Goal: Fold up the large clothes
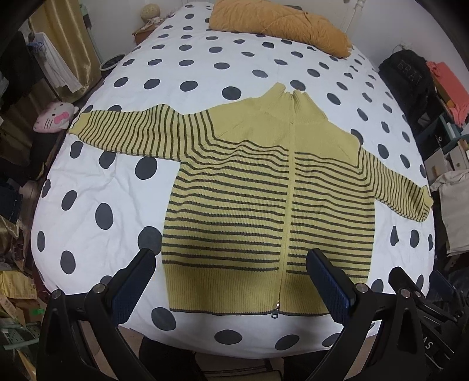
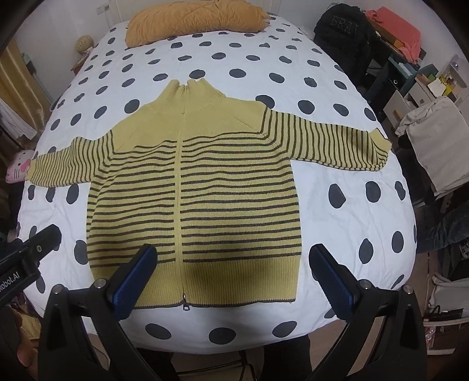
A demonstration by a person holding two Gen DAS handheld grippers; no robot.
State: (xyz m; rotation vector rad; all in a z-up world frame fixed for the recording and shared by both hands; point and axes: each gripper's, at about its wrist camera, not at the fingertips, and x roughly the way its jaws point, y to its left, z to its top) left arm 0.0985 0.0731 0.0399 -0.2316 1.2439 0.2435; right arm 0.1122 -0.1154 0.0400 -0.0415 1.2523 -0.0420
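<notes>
Lying flat and zipped on a polka-dot bed [image 1: 96,181], a yellow striped cardigan [image 1: 263,190] spreads both sleeves out toward the bed's side edges, its ribbed hem at the near edge and its collar pointing toward an orange pillow [image 1: 281,26] at the far end. The left gripper [image 1: 231,281] hovers above the hem with its jaws spread wide, holding nothing. The right gripper [image 2: 231,278] hangs likewise over the hem's other side, jaws wide apart and empty. A pink plush cat [image 1: 54,117] sits just off the bed's left edge, by the sleeve cuff.
</notes>
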